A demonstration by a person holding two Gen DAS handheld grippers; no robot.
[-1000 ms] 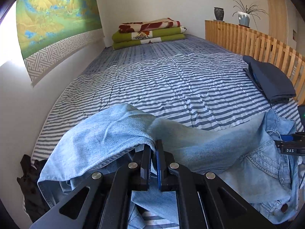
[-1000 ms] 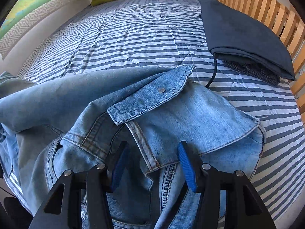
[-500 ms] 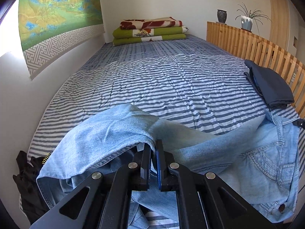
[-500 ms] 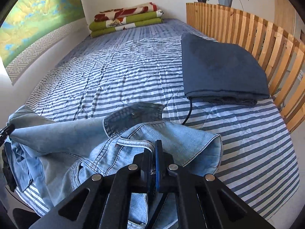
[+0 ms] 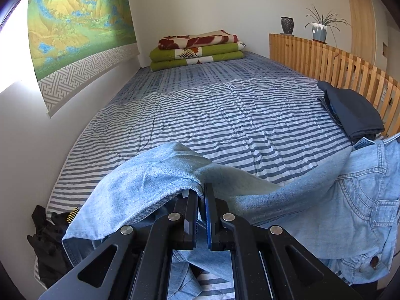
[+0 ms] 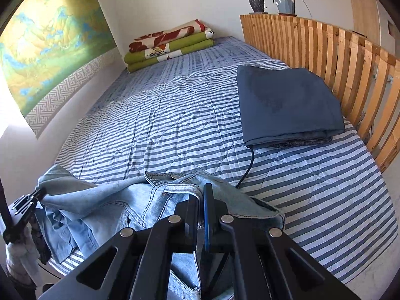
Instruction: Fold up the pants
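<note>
Light blue jeans (image 5: 155, 187) hang lifted over the near edge of the striped bed (image 5: 225, 120). My left gripper (image 5: 202, 195) is shut on a leg end of the jeans, the cloth draped over its fingers. My right gripper (image 6: 201, 195) is shut on the waistband of the jeans (image 6: 140, 207), near the button flap. The left gripper (image 6: 27, 205) also shows at the left edge of the right wrist view, with denim stretched between the two. The waist and pockets (image 5: 362, 200) hang at the right of the left wrist view.
A folded dark blue cloth (image 6: 285, 105) lies by the wooden slatted rail (image 6: 337, 57), a black cable (image 6: 246, 172) trailing from it. Folded green and red blankets (image 5: 197, 50) sit at the far end. A black garment (image 5: 47, 245) lies at the near left corner. A wall hanging (image 5: 77, 25) covers the left wall.
The right gripper closed on the jeans' waistband and rose, lifting it off the bed. The left gripper, still clamped on the leg, rose slightly.
</note>
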